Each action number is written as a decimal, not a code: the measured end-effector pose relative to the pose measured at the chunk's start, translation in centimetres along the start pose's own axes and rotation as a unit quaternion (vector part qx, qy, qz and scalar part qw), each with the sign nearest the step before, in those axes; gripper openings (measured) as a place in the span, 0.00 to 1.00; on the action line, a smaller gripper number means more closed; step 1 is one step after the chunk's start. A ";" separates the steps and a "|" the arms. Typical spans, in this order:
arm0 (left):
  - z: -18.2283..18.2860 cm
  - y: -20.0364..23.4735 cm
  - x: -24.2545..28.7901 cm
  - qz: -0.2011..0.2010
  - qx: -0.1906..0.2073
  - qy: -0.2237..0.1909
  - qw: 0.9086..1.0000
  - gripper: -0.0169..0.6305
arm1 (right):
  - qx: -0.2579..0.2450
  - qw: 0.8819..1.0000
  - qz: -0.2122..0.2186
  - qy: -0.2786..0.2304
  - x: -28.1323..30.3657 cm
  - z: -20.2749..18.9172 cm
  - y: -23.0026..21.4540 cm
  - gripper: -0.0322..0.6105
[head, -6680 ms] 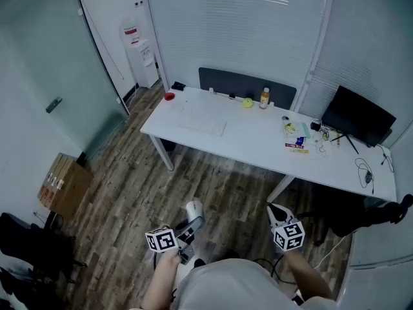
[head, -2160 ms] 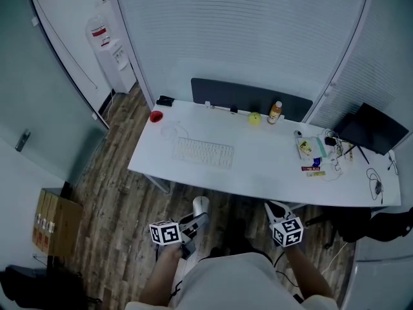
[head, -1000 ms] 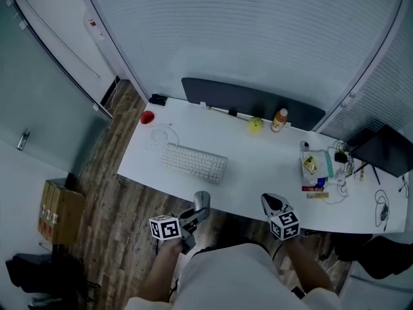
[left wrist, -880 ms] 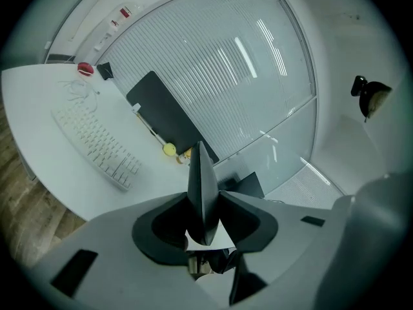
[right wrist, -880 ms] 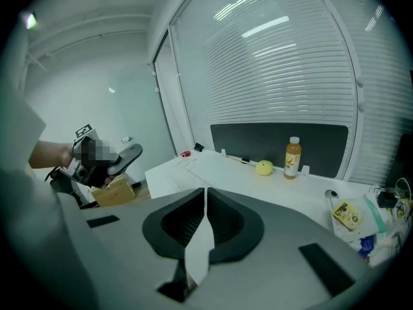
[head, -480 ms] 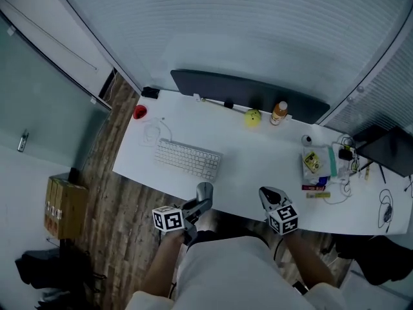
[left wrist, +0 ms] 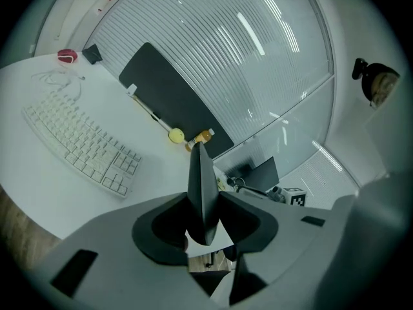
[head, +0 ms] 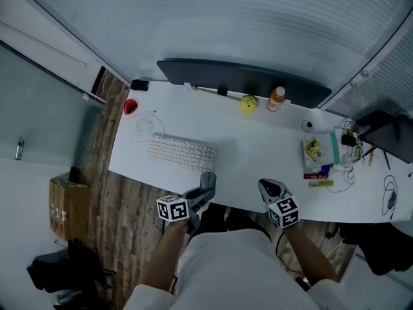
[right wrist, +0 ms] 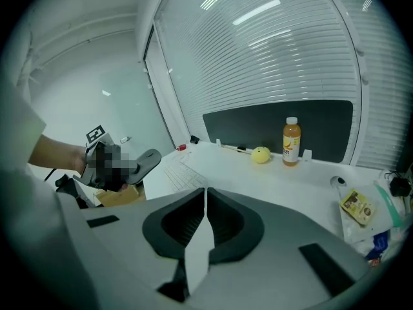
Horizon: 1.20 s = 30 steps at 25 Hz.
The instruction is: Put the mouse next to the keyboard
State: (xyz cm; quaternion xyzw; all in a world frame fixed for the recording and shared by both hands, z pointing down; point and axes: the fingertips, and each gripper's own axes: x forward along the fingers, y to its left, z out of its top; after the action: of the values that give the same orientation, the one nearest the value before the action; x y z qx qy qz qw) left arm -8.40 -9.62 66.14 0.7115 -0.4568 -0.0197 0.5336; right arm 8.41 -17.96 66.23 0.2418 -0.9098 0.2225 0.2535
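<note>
Dark screen (head: 393,137) half off the right edge — nearby clutter (head: 321,160) too small to name.

Bare desk (head: 258,148) centre between keyboard (head: 182,153) and right-side clutter (head: 319,157); bottle (head: 277,98), yellow ball (head: 248,104) line back edge.

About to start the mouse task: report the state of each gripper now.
Left gripper: closed, jaws together, holding nothing.
Right gripper: closed, jaws together, holding nothing.
</note>
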 end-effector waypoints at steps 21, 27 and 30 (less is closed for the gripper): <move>0.1 7.3 9.2 0.036 0.039 0.090 0.995 0.27 | 0.063 0.995 -0.066 0.030 2.6 -1.6 -0.4 0.10; -0.8 9.5 11.7 0.066 0.040 0.104 0.992 0.27 | 0.077 0.993 -0.074 0.043 3.0 -2.4 0.1 0.10; -1.5 10.5 12.6 0.079 0.041 0.113 0.990 0.27 | 0.082 0.993 -0.076 0.047 3.1 -2.8 0.6 0.10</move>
State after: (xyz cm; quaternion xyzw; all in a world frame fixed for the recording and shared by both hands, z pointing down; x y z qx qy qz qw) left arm -6.92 -17.11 80.71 0.6920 -0.4486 0.1220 0.5523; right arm 6.74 -17.02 69.99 0.3199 -0.8544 0.2874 0.2918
